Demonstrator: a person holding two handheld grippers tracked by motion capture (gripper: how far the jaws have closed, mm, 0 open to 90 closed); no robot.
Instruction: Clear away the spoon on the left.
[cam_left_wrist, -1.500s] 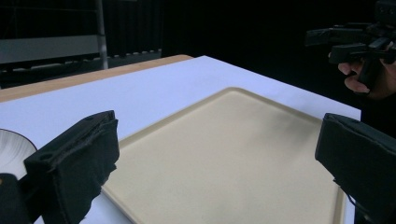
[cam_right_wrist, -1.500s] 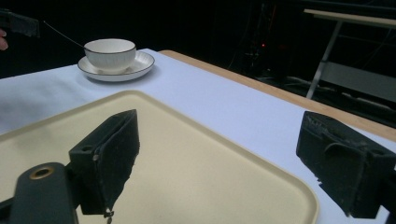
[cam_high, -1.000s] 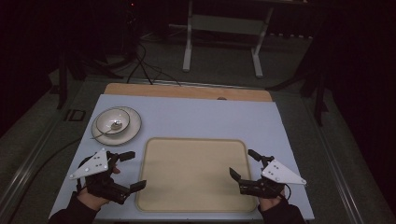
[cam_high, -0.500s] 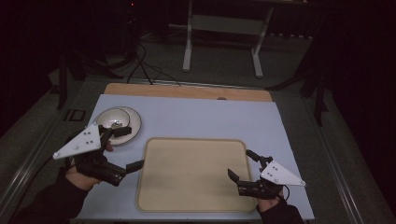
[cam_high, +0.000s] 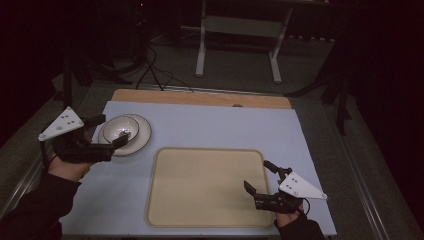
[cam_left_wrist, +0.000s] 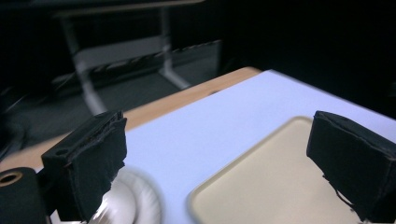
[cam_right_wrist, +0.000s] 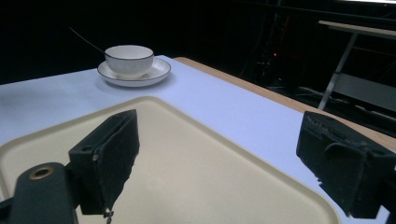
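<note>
A white bowl (cam_high: 121, 128) (cam_right_wrist: 129, 58) stands on a white plate (cam_high: 141, 138) (cam_right_wrist: 154, 72) at the far left of the pale blue table (cam_high: 210, 125). A thin handle (cam_right_wrist: 84, 39) sticks out of the bowl. My left gripper (cam_high: 109, 130) (cam_left_wrist: 219, 154) hovers at the plate's left edge, open. Its jaws have just been closing a little, with nothing between them. The plate (cam_left_wrist: 140, 205) shows blurred under its left jaw. My right gripper (cam_high: 257, 175) (cam_right_wrist: 224, 158) rests open over the front right corner of the beige tray (cam_high: 205, 200) (cam_right_wrist: 187, 154).
A wooden strip (cam_high: 200, 98) runs along the table's far edge. Beyond it are a dark floor, cables and a white metal stand (cam_high: 237, 30). The tray (cam_left_wrist: 280, 186) lies bare in the table's middle.
My left gripper has risen and moved away from the tray's left edge toward the plate and bowl. The right gripper has kept still.
</note>
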